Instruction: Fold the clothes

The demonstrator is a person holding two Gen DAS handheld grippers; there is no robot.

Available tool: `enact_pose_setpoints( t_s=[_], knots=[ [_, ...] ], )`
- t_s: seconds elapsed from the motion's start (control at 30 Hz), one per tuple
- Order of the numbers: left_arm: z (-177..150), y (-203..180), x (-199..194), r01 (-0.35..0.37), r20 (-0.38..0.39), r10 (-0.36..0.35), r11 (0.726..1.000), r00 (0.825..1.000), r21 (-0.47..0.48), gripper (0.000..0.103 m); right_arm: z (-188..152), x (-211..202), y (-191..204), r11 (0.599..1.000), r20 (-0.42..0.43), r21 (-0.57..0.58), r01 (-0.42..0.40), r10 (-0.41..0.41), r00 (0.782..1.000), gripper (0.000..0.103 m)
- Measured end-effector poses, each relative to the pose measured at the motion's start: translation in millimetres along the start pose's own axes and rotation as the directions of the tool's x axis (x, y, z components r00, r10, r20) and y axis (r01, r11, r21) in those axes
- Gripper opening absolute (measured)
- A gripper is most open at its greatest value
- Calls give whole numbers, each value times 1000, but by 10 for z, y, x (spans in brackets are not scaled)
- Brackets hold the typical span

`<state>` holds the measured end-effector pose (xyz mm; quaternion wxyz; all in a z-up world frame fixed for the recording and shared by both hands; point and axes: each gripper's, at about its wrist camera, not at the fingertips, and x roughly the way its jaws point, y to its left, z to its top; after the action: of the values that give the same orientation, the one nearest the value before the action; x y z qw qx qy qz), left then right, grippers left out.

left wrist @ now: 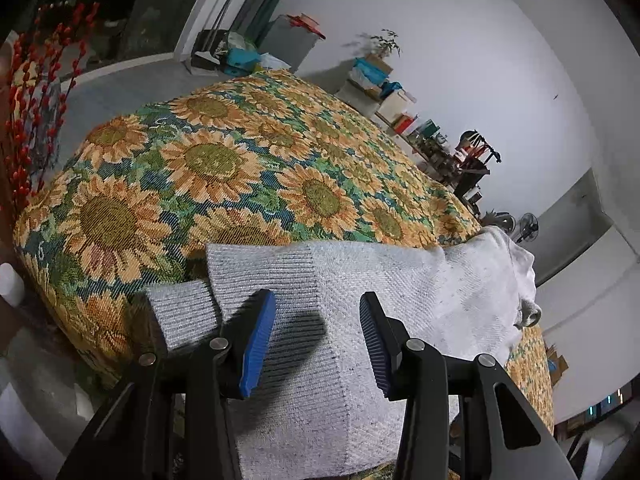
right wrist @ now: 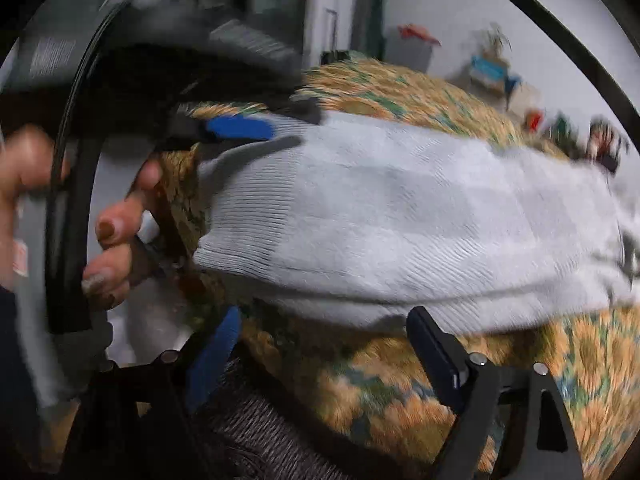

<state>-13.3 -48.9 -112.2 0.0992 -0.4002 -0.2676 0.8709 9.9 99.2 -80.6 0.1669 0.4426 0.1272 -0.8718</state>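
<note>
Grey knit sweater (left wrist: 340, 308) laid folded on sunflower tablecloth (left wrist: 208, 160), long axis running left-right, ribbed hem at left. Left gripper (left wrist: 318, 334) tilted down over hem, fingers parted, nothing clamped. Right gripper (right wrist: 324, 344) spread wide beside near edge, empty. White wall (left wrist: 460, 40) seen behind.

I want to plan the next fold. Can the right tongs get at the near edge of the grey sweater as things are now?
Probably yes. The right tongs stand open just before the near edge of the grey sweater, with only the sunflower cloth between them. The left tongs are at its far corner, out of the way.
</note>
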Motion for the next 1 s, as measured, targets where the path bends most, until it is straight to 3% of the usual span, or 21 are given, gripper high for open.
enact_pose_setpoints(
  t_s=[0.1, 0.2, 0.3, 0.37, 0.43, 0.5, 0.57, 0.67, 0.77, 0.87, 0.9, 1.0],
  knots=[
    [79, -123, 15, -12, -38, 11, 1000, 999, -24, 45, 100, -200, -380, 996, 48, 49, 80, -82, 995, 89],
    [181, -459, 106, 57, -49, -55, 997, 997, 52, 45, 234, -206, -727, 978, 66, 124, 165, -174, 982, 89],
    [206, -919, 312, -18, -47, 27, 981, 999, 193, 45, 434, -36, -1153, 958, 54, 227, 173, -190, 980, 80],
    [188, -1150, 538, -58, -77, 80, 966, 994, 251, 45, 428, 80, -1347, 944, 28, 291, 156, -171, 985, 64],
    [136, -1333, 788, -44, -126, 82, 960, 989, 278, 37, 404, 230, -1484, 937, 5, 309, 160, -170, 985, 63],
    [73, -1404, 1014, -85, -149, 133, 953, 980, 290, 33, 280, 193, -1383, 949, 4, 261, 179, -186, 982, 63],
    [64, -1388, 1048, -114, -102, 145, 958, 984, 263, 29, 258, 232, -1265, 955, -10, 174, 242, -244, 970, 63],
    [105, -1271, 1044, -80, -108, 98, 983, 989, 163, 26, 117, 220, -1048, 942, -28, 90, 324, -323, 946, 66],
    [140, -1197, 1020, -45, -126, 57, 994, 990, 100, 25, -3, 100, -1081, 952, -19, 121, 280, -280, 960, 66],
    [142, -1215, 915, 29, -152, -14, 995, 988, 92, 25, 4, -131, -1319, 976, -21, 168, 141, -140, 990, 62],
    [171, -1240, 901, 53, -155, -41, 996, 987, 77, 25, 32, -257, -1434, 971, 13, 199, 130, -136, 991, 64],
    [285, -1322, 891, 113, -161, -107, 993, 981, 25, 25, 183, -527, -1699, 944, 87, 253, 214, -242, 966, 71]
  ],
)
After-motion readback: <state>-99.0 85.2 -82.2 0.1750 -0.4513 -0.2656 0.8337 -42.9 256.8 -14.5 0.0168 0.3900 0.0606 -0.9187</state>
